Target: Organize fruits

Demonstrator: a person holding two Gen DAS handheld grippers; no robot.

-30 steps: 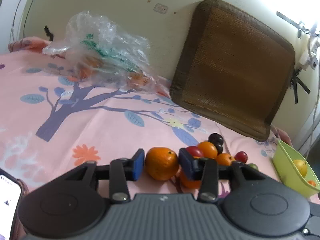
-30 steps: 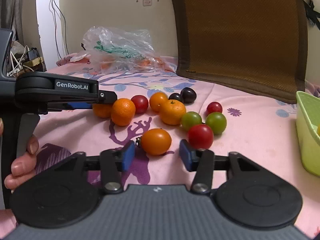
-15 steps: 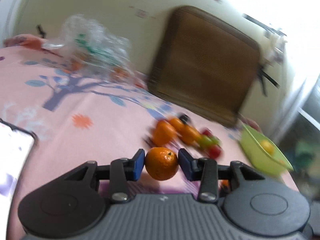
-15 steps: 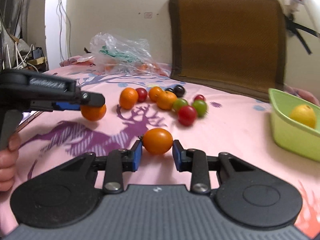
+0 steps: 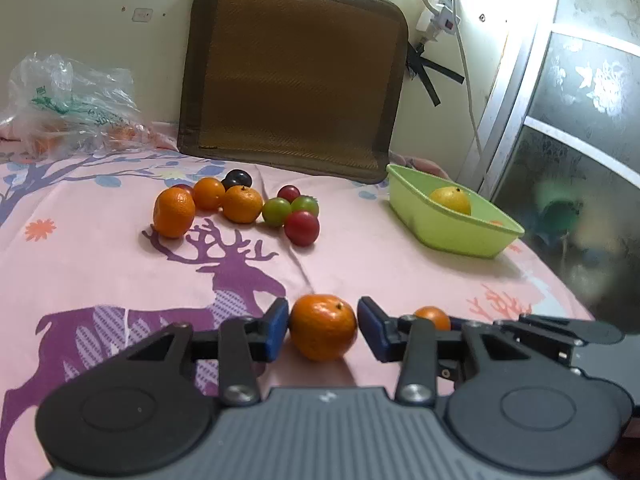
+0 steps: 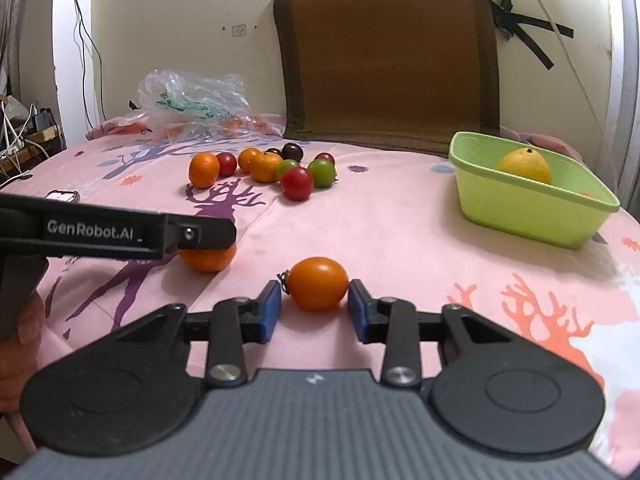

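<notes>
My left gripper [image 5: 323, 308] is shut on a mandarin orange [image 5: 323, 328], low over the pink bedsheet [image 5: 100, 264]. My right gripper [image 6: 314, 289] is shut on an orange tomato [image 6: 318, 283]. Each view shows the other gripper alongside: the left gripper [image 6: 200, 236] with its orange [image 6: 206, 261], and the right one's tomato [image 5: 433, 317]. Farther back lies a pile of oranges [image 5: 174, 214], green tomatoes [image 5: 276, 211], red tomatoes [image 5: 302, 228] and a dark plum [image 5: 237, 179]. At the right, a green bin [image 5: 452, 236] holds a yellow orange [image 5: 450, 200].
A brown seat cushion [image 5: 292, 76] leans on the wall behind the fruit. A crumpled plastic bag [image 5: 68, 96] with more oranges lies at the back left. A cable and a power strip [image 5: 440, 16] hang at the right, beside a glass door [image 5: 580, 140].
Both grippers have pulled back from the fruit pile, each carrying its fruit. The left view has swung right, so the green bin now shows fully.
</notes>
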